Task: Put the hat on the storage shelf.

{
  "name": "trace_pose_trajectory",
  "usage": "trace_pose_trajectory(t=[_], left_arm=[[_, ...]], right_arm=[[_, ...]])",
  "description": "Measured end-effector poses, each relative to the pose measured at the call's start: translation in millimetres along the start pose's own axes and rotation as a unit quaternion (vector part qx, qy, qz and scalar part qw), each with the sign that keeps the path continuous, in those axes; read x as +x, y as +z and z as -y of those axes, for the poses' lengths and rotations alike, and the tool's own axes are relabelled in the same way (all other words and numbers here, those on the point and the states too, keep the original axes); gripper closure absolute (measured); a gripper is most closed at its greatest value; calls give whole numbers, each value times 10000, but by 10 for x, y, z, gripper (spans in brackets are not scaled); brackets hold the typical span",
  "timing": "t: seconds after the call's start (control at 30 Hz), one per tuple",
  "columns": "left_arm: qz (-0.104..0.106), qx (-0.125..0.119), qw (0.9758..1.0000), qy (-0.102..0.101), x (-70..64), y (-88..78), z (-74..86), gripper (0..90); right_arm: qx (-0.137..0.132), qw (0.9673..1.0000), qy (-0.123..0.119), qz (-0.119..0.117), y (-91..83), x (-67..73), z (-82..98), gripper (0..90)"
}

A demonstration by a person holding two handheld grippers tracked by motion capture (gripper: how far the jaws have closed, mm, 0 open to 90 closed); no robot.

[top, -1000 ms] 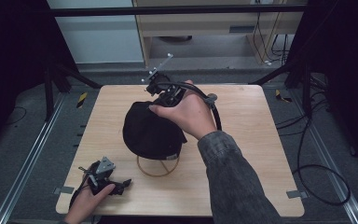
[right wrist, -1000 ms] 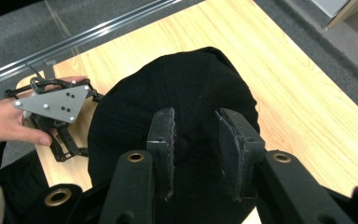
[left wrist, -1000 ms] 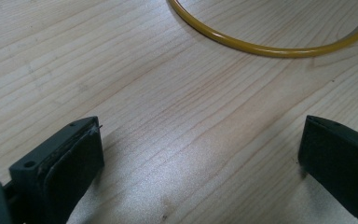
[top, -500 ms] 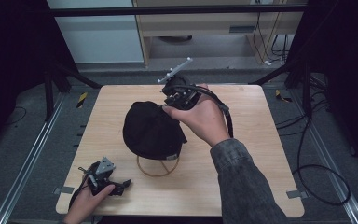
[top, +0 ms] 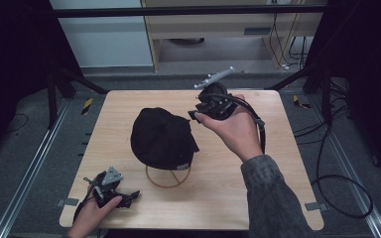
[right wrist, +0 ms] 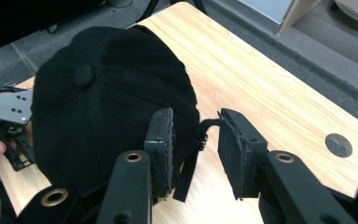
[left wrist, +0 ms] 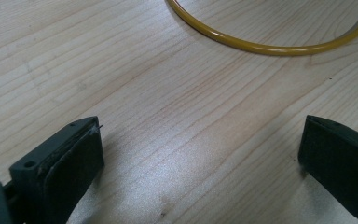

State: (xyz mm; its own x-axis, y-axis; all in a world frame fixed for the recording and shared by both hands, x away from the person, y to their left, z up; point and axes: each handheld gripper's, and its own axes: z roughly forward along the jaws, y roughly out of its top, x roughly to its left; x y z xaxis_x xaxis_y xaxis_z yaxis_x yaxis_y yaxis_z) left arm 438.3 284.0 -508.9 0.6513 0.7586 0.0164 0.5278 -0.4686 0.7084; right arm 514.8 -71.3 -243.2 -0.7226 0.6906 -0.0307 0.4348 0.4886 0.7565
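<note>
Hovering right claw point(right wrist: 196, 149) beside black cap point(top: 161, 139), no readable label

On the 1 table point(top: 287, 163): 1 black cap point(top: 161, 136), 1 yellow ring point(top: 167, 179), and 2 tools, left tool point(top: 135, 197), right tool point(top: 193, 117).

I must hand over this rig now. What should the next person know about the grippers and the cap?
Right gripper: raised beside the black cap, jaws open, nothing held; the cap's strap hangs between them in the right gripper view.
Left gripper: open, empty, low at the table's near-left corner.
The cap sits on a stand with a yellow ring base, mid-table.
Done: cap is on the stand.
Left: probably only a check that the cap sits well.
</note>
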Motion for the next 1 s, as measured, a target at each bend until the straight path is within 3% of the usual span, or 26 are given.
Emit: trace_pose_trajectory(t=[0.4,0.7,1.0], left_arm=[[-2,-10,10000,1,-1,0,1,0],[-1,-14,10000,6,-3,-2,4,0],[-7,-15,10000,-2,-6,-3,6,0]], right_arm=[[-205,9992,313,167,-88,-161,282,623],[-303,9972,618,280,-87,-249,506,515],[-281,9959,724,473,-103,-318,679,378]])
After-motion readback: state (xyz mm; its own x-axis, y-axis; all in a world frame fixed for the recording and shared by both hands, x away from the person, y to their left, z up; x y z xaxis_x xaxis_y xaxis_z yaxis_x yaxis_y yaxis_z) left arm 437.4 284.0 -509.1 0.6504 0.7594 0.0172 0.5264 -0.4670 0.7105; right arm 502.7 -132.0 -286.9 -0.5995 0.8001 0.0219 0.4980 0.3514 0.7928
